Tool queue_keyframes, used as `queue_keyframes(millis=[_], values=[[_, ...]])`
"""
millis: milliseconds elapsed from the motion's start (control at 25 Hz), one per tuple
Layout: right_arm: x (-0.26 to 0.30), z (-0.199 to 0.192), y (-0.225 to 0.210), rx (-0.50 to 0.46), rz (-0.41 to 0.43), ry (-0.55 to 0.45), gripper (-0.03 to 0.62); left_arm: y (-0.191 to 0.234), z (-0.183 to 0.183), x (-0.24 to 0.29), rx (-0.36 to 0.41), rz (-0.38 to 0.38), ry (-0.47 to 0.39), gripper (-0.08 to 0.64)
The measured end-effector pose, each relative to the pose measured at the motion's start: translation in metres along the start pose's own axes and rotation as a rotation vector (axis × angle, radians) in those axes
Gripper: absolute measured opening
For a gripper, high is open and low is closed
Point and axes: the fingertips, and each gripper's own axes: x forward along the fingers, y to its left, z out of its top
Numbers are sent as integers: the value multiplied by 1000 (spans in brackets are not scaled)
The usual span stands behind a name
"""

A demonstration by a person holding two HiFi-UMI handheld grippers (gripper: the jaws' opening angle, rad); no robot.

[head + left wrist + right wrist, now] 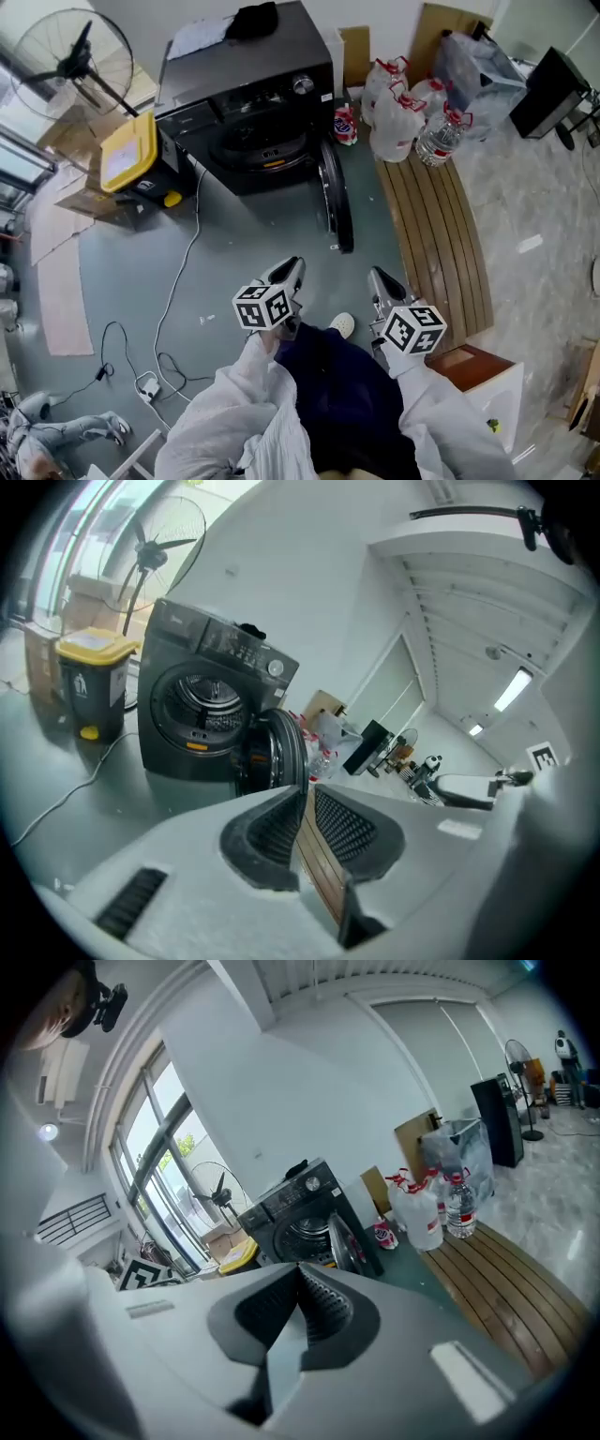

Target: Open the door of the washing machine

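Note:
The dark grey washing machine [248,84] stands at the back, and its round door [335,192] is swung wide open to the right, edge-on to me. The drum mouth [262,145] is uncovered. Both grippers are held close to my body, well short of the machine. My left gripper [292,267] has a narrow gap between its pads and holds nothing. My right gripper [378,277] has its pads together, empty. The left gripper view shows the machine [202,705] and open door [277,752] beyond the left gripper [307,794]. The right gripper view has the machine [300,1218] past the right gripper [300,1274].
A yellow-lidded bin [129,155] sits left of the machine, with a standing fan [70,61] behind it. Water bottles [412,112] and a wooden slatted platform [436,234] lie to the right. A white cable [178,272] trails across the floor.

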Motion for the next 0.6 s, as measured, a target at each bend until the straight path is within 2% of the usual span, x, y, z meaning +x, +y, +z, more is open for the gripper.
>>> queue_keyframes(millis=[120,160,320,440,520,600], values=[[-3,8,28,-34,34,-32,12,-4,22,-41,44,16,-64,17],[-6,10,36,-51,40,-41,12,-6,30,-54,78,28,-83,-2],[-25,17,65,-86,65,-72,12,-24,52,-100,258,52,-155,-2],[-42,14,93,-126,79,-91,12,-36,56,-143,344,45,-189,-1],[-57,6,112,-165,79,-98,12,-39,52,-176,374,50,-205,0],[-73,-7,132,-209,79,-102,12,-37,45,-211,368,65,-220,0]])
